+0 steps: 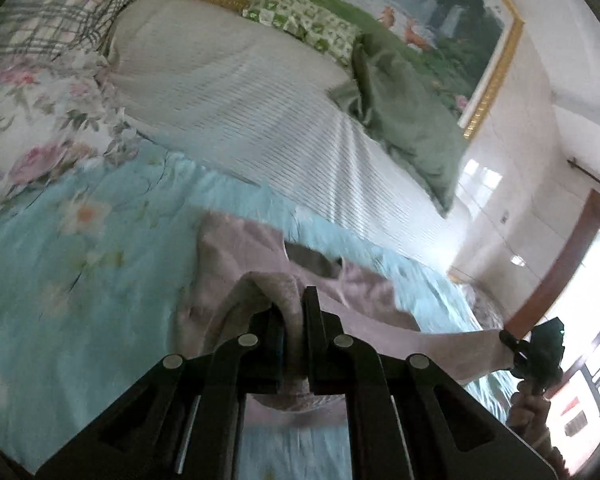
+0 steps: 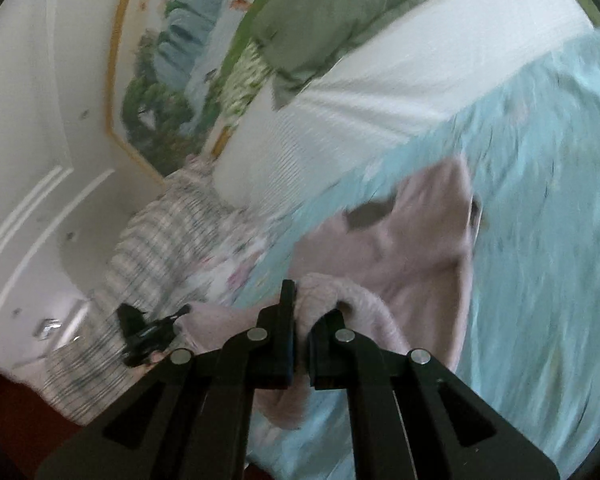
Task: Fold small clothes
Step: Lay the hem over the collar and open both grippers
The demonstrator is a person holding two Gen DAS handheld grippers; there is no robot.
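Observation:
A small pale pink garment [image 1: 236, 252] hangs over the light blue floral bedspread [image 1: 80, 280], held up by two of its ends. My left gripper [image 1: 294, 312] is shut on one bunched end of it. My right gripper [image 2: 304, 308] is shut on the other end of the pink garment [image 2: 412, 240]. The right gripper also shows at the right of the left wrist view [image 1: 512, 344], with stretched pink cloth leading to it. The left gripper shows at the left of the right wrist view [image 2: 182, 312]. A dark patch shows near the garment's far edge.
A white striped bolster [image 1: 240, 92] and a green pillow [image 1: 404, 108] lie at the head of the bed. A gold-framed landscape painting [image 1: 440, 8] hangs behind. A plaid and floral quilt [image 1: 40, 80] is piled at the left. A window [image 1: 596, 320] is at the right.

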